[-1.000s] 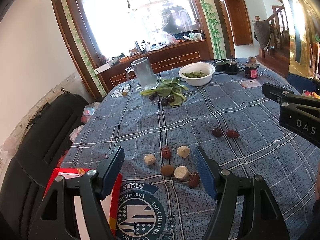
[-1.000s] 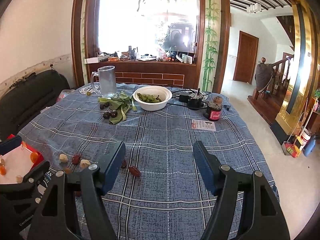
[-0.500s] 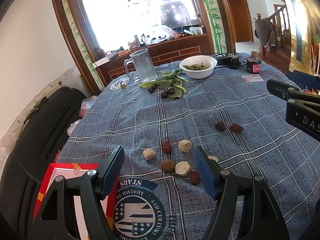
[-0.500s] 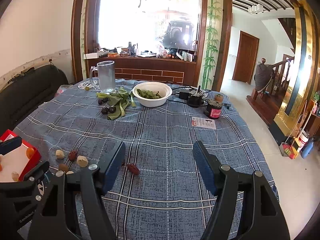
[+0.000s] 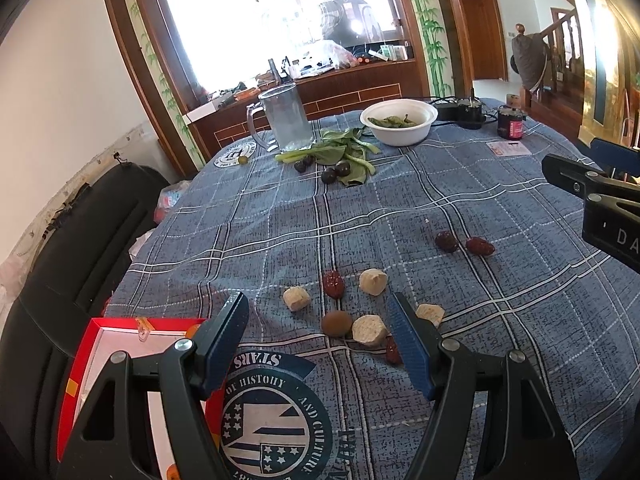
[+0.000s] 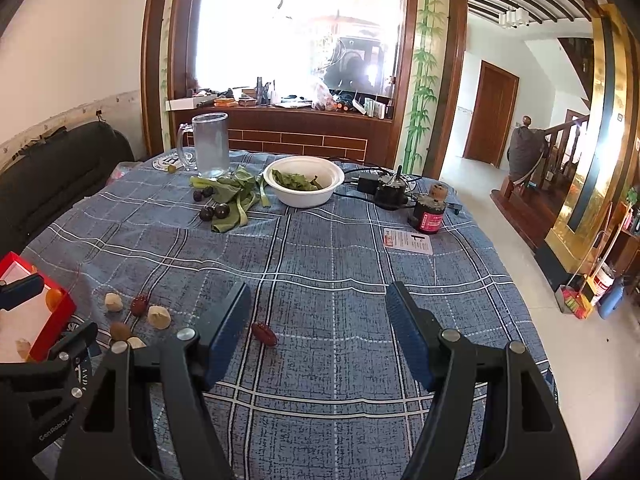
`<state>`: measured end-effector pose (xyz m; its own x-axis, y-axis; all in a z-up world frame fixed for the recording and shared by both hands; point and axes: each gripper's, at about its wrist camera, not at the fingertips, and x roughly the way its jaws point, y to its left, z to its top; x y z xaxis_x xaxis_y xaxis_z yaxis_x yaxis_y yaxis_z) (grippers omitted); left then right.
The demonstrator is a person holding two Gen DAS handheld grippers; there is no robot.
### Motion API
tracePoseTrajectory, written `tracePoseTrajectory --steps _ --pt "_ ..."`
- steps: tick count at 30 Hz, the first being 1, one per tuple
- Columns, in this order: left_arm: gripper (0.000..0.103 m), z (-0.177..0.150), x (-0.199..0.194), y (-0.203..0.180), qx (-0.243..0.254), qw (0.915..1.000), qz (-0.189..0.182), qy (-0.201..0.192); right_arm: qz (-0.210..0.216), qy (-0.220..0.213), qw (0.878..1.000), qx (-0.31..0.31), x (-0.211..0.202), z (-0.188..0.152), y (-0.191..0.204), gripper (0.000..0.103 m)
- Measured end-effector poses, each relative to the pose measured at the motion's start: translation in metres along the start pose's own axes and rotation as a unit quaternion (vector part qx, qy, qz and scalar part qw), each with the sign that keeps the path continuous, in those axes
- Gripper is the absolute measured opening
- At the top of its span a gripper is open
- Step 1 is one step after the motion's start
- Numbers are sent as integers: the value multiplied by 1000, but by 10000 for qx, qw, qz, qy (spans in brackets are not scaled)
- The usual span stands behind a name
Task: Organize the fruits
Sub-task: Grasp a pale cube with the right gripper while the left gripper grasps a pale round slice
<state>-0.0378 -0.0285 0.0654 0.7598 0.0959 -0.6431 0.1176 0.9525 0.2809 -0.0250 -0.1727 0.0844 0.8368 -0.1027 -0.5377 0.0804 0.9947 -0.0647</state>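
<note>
Loose fruit lies on the blue checked tablecloth [image 5: 400, 200]: red dates [image 5: 333, 283], beige chunks [image 5: 373, 281] and a brown round fruit [image 5: 337, 323]. My left gripper [image 5: 317, 304] hovers open just short of this cluster, and its right finger hides part of one date [image 5: 393, 354]. Two more dates [image 5: 479, 246] lie further right. A red box [image 5: 100, 344] sits at the near left, holding an orange fruit [image 6: 54, 298]. My right gripper [image 6: 318, 292] is open over bare cloth, with one date [image 6: 264, 334] beside its left finger.
At the far end stand a glass mug [image 5: 286, 118], a white bowl of greens [image 5: 400, 124], loose leaves with dark plums [image 5: 329, 175], a black adapter [image 6: 386, 190], a red jar [image 6: 428, 216] and a card [image 6: 408, 240]. A black seat [image 5: 72, 240] borders the table's left edge.
The left wrist view has shifted slightly and shows more of the red box. No fruit has moved, and both grippers' jaws keep the same width.
</note>
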Motion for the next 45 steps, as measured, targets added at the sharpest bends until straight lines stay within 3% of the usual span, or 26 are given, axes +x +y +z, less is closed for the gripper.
tracePoseTrajectory --steps 8,11,15,18,22,29,36,43,45 --pt "71 -7 12 8 -69 9998 -80 172 126 162 9998 -14 8 -3 0 71" --pt "71 -16 19 19 -83 9995 25 318 760 499 9958 138 19 -4 -5 71" --pt "71 -32 28 33 -122 9983 49 564 1591 1113 9807 222 41 -12 -5 71" --pt "71 -38 32 37 -169 9975 -66 689 1904 1382 9716 264 52 -20 2 71" --pt "71 -38 32 37 -167 9976 -169 647 2035 1451 9683 43 57 -30 21 70" --pt "65 -30 37 36 -77 9969 -460 637 2180 1492 9636 -408 68 -43 55 57" --pt "53 -30 56 39 -202 9902 -917 1039 2236 1672 9584 -583 84 -52 71 48" --pt "50 -27 65 26 -121 9814 -1373 1336 2336 1649 9539 -916 83 -59 88 43" --pt "49 -25 69 22 -81 9800 -1416 1398 2399 1607 9516 -1057 79 -60 92 29"
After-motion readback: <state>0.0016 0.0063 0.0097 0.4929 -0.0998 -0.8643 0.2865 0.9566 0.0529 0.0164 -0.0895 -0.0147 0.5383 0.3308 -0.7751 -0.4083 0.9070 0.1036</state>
